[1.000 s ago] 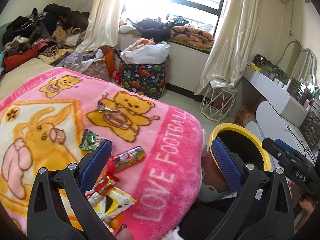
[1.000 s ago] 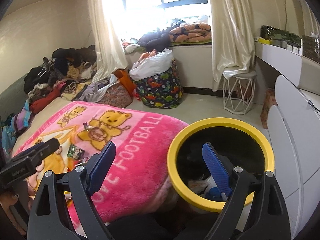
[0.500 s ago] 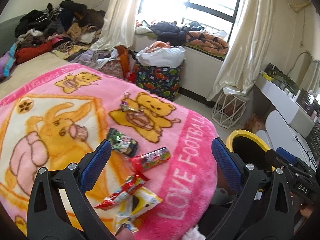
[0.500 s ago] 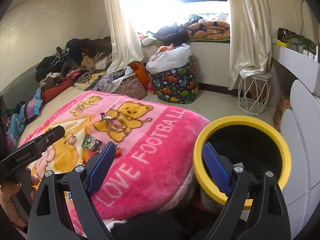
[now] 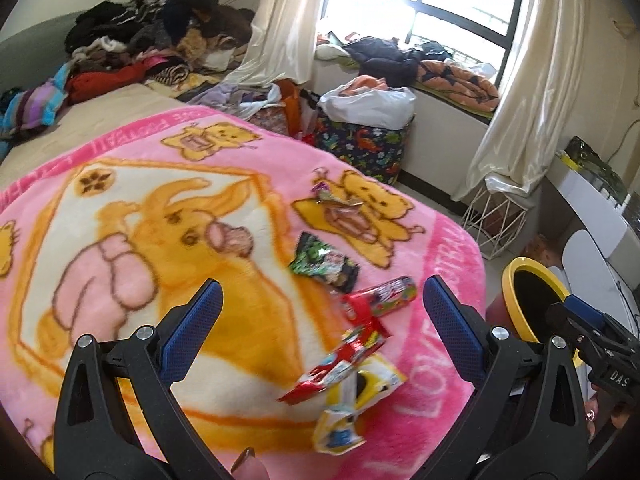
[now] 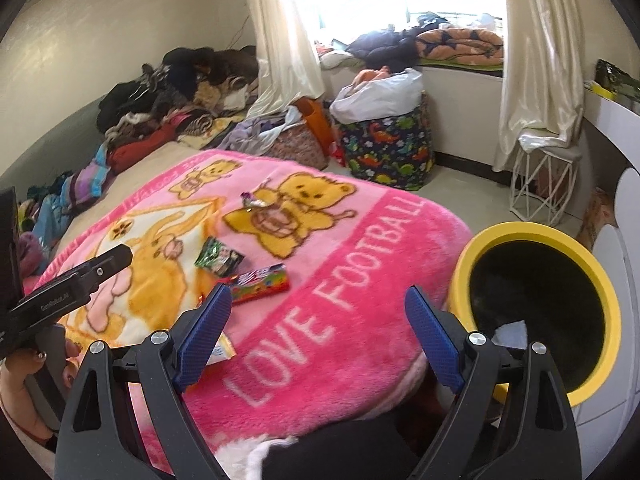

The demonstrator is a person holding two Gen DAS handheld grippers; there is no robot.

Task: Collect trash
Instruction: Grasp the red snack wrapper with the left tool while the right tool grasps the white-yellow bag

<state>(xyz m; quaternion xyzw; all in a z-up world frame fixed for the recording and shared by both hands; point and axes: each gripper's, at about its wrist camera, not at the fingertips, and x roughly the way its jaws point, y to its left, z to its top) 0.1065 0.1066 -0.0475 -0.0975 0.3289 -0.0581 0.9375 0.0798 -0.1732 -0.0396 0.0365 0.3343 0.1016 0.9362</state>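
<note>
We see a pink blanket covering the bed, wrappers scattered near its edge beside the yellow-rimmed bin. Both our left gripper and right gripper are spread, empty. Only the right view shows paper inside the bin.

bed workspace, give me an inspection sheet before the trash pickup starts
surface: pink blanket with bear prints spread over the bed.
job's things: green wrapper, red candy tube, red wrapper, yellow wrapper and a small foil wrapper lie loose on the blanket; yellow-rimmed bin stands on the floor beside the bed, some trash inside.
clutter: clothes pile at the far end of the bed; dinosaur-print basket stuffed full.
grippers: left gripper open, empty, above the wrappers; right gripper open, empty, between blanket and bin.
cables: nothing seen near the bed.
surroundings: window with curtains, white wire stool, white desk.
</note>
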